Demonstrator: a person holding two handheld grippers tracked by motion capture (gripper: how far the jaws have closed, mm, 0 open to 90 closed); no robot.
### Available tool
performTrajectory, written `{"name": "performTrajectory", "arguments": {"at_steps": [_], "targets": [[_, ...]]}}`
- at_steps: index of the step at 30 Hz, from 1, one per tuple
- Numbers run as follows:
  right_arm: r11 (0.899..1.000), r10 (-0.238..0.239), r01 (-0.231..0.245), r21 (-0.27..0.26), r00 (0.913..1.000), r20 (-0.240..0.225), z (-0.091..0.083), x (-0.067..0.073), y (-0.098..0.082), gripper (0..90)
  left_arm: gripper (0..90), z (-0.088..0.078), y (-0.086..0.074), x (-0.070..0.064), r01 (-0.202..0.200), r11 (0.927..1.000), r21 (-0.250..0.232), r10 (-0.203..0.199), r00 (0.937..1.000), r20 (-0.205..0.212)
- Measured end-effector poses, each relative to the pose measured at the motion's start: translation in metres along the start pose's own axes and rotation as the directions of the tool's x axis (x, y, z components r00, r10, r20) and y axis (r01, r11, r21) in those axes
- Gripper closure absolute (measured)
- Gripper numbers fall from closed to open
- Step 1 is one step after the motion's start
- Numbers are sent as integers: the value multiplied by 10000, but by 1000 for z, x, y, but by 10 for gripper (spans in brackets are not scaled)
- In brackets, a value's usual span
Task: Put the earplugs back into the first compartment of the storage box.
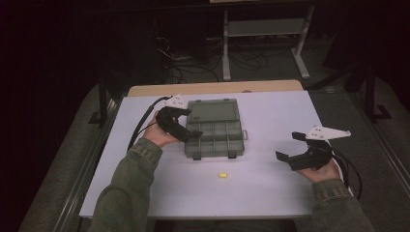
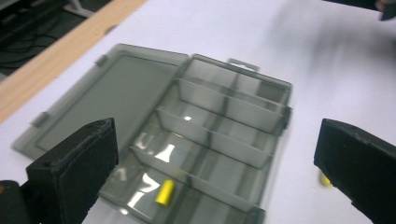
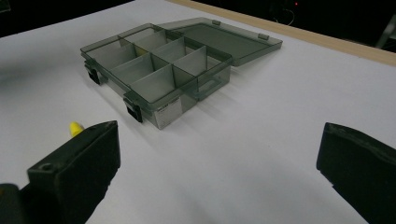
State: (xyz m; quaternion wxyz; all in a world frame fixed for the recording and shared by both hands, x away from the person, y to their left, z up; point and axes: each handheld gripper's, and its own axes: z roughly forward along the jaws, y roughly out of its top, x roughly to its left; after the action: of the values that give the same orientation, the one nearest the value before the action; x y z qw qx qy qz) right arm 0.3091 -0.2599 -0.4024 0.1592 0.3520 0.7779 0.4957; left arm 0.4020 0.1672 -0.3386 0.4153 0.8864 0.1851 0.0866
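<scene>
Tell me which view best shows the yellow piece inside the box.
The left gripper view: the yellow piece lies plainly in a near compartment of the box. The right gripper view shows just a sliver behind a divider; the high view doesn't resolve it.

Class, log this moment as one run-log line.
left tool: open over smoky plastic compartment box | right tool: open | small yellow cylinder: on table

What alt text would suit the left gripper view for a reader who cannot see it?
An open, smoky-grey compartment box lies on a white table, lid flat, with a small yellow piece in a near compartment. Two black fingers stand wide apart in front.
</scene>
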Motion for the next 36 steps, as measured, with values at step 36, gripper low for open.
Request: {"name": "performTrajectory", "arguments": {"at_steps": [36], "targets": [[10000, -38, 38, 31, 10000, -55, 0, 0, 0, 0, 0, 43, -3, -70, -1959, 9792, 537, 1879, 9740, 1268]]}}
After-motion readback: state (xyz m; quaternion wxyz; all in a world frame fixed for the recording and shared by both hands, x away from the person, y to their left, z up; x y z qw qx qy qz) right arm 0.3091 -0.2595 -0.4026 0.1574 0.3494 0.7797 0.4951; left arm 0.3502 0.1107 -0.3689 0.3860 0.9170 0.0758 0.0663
